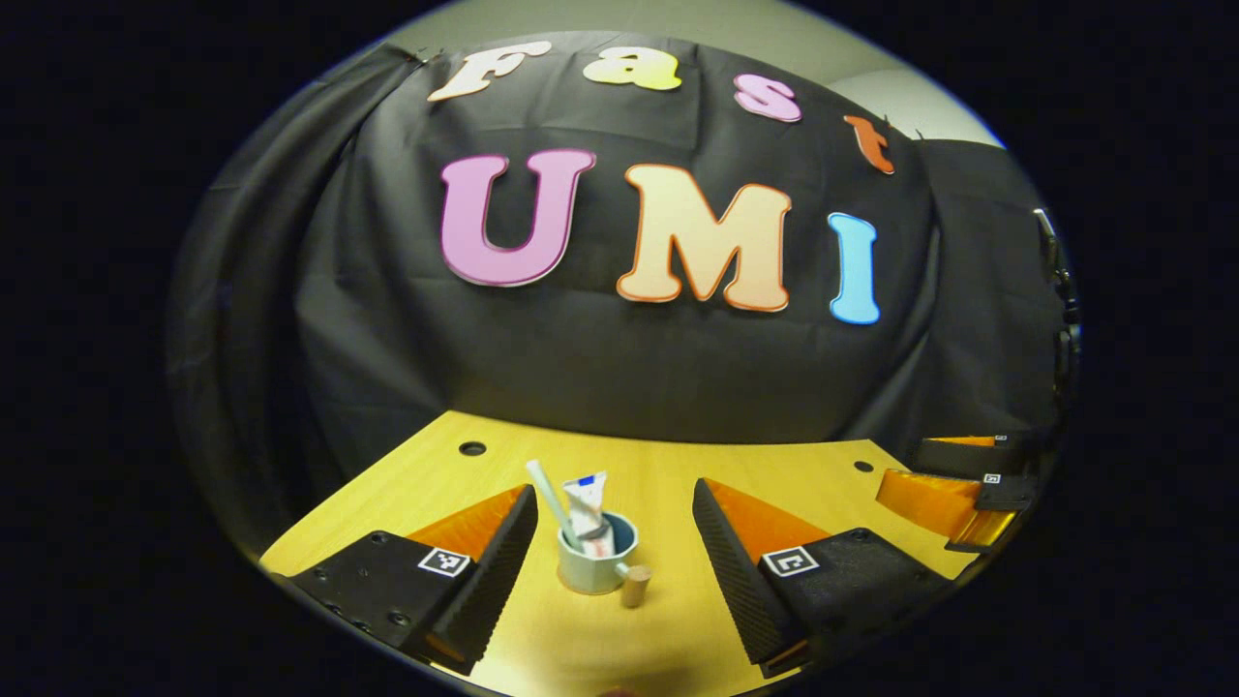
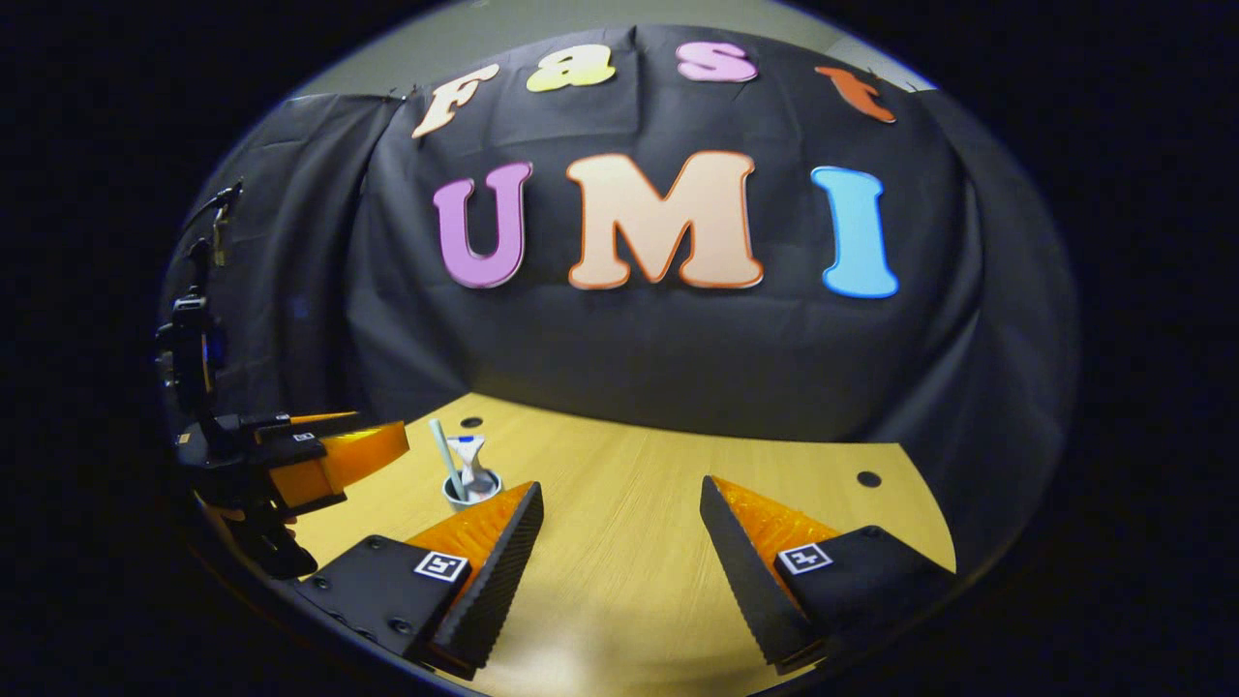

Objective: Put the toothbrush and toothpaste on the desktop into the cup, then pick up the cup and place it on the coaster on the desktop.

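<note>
A light wooden desktop (image 1: 678, 465) with a curved far edge and small dark round holes, one (image 1: 472, 448) at its far left and one (image 1: 863, 466) at its far right. Black cloth (image 1: 600, 358) hangs behind it. Above the cloth, a pale strip, perhaps a wall (image 1: 900, 92).

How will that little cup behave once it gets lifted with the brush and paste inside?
The cup looks squat and rigid, so probably steady. The toothbrush and toothpaste lean well above its rim, so they may shift or tip it slightly. Its stubby handle might let it swing.
</note>
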Tool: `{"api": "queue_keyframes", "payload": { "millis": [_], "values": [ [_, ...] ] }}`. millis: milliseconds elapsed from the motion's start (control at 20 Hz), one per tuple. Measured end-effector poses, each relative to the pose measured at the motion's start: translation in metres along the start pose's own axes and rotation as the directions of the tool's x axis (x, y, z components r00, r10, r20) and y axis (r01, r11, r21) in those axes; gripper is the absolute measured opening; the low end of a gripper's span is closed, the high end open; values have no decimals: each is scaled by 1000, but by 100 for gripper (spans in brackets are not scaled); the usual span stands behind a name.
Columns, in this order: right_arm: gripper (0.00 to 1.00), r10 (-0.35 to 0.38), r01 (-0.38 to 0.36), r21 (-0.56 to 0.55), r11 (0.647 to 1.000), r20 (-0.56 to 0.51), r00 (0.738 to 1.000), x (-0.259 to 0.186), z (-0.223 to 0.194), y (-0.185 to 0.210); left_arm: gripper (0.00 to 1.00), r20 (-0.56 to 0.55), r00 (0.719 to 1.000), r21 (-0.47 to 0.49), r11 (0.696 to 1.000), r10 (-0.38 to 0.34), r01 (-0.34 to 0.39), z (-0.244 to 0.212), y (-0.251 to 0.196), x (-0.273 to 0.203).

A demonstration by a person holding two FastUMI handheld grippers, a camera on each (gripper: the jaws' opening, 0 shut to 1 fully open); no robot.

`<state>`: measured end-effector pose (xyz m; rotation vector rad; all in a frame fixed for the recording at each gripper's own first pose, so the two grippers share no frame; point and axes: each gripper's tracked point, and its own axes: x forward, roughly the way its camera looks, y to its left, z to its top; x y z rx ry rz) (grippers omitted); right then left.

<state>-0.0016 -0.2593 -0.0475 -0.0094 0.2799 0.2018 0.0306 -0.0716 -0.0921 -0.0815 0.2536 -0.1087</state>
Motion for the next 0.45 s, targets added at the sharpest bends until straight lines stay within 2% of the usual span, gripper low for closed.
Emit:
{"api": "queue_keyframes", "payload": {
  "millis": [100, 200, 300, 350, 450],
  "values": [
    [100, -34, 34, 4, 999, 33, 999, -12, 11, -11, 93, 16, 1000, -19, 1000, -19, 19, 12, -20, -6],
    [100, -73, 72, 19, 997, 95, 993, -22, 30, -20, 93, 43, 997, -14, 997, -70, 71, 27, -40, -11],
    [100, -132, 125, 64, 990, 127, 983, -32, 42, -31, 93, 52, 993, 37, 994, -109, 107, 39, -49, -13],
    [100, -136, 124, 86, 989, 142, 981, -32, 45, -27, 93, 65, 989, 65, 990, -130, 125, 45, -53, -15],
    [99, -186, 173, 92, 981, 159, 970, -37, 48, -37, 92, 96, 984, 92, 985, -153, 144, 57, -56, -16]
  ]
}}
